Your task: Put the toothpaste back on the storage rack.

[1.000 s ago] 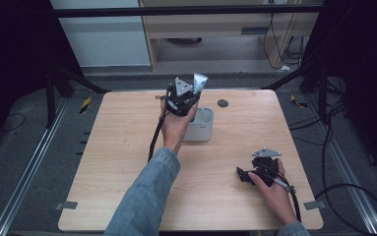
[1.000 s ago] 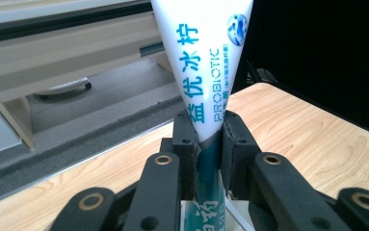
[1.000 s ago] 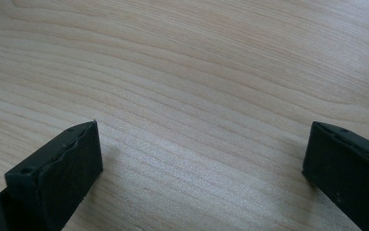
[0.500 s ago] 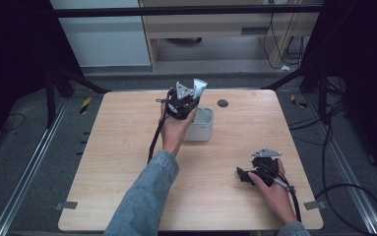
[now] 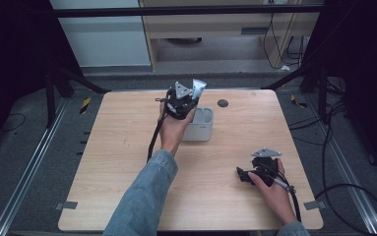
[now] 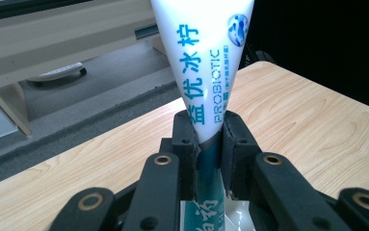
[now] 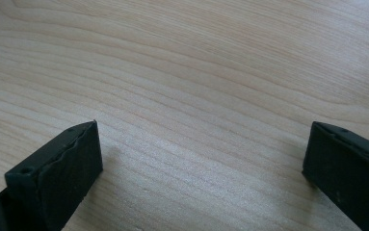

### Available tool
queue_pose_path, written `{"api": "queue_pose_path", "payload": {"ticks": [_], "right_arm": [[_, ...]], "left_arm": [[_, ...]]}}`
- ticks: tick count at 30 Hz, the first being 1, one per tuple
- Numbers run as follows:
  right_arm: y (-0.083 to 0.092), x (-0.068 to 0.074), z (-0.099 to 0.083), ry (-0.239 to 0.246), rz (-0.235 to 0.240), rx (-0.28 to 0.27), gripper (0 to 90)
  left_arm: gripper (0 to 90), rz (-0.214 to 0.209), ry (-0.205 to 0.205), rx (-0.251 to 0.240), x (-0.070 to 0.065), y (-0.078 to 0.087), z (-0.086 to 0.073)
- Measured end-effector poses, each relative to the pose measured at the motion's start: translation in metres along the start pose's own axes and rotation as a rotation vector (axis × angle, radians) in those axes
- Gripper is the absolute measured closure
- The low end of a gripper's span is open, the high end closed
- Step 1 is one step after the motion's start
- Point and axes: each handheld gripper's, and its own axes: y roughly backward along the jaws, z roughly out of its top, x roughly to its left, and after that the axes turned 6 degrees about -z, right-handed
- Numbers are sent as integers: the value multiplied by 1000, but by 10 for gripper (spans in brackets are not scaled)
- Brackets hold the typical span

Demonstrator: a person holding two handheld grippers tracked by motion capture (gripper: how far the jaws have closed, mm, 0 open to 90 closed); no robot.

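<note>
My left gripper (image 5: 192,96) is held above a small grey holder (image 5: 201,124) near the table's far middle. Its jaws are shut on a white toothpaste tube (image 6: 202,62) with blue-green print; the tube's flat end (image 5: 198,87) sticks up past the jaws. In the left gripper view my left gripper (image 6: 210,134) pinches the tube at its narrow part. My right gripper (image 5: 243,175) rests low at the near right of the table, held by a hand. In the right gripper view my right gripper (image 7: 204,159) stands open over bare wood, nothing between its fingers.
A dark round disc (image 5: 222,103) lies on the wooden table (image 5: 117,147) behind the holder. Black cables trail from both grippers. Metal frame legs and a shelf unit stand beyond the far edge.
</note>
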Motion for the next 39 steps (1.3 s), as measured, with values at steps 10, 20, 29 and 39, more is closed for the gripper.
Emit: {"api": "queue_pose_path", "payload": {"ticks": [10,20,29,39], "right_arm": [[0,0,0,-1,0,1,4],[0,0,0,0,-2,3,4],[0,0,0,-1,0,2,4],[0,0,0,-1,0,2,4]], "left_arm": [[776,-3,-9,30,-2,-3,-6],[777,-5,2,44,0,-2,-15],[776,-14,3,66,0,-1,-21],[776,-17,5,89,-1,-4,-23]]}}
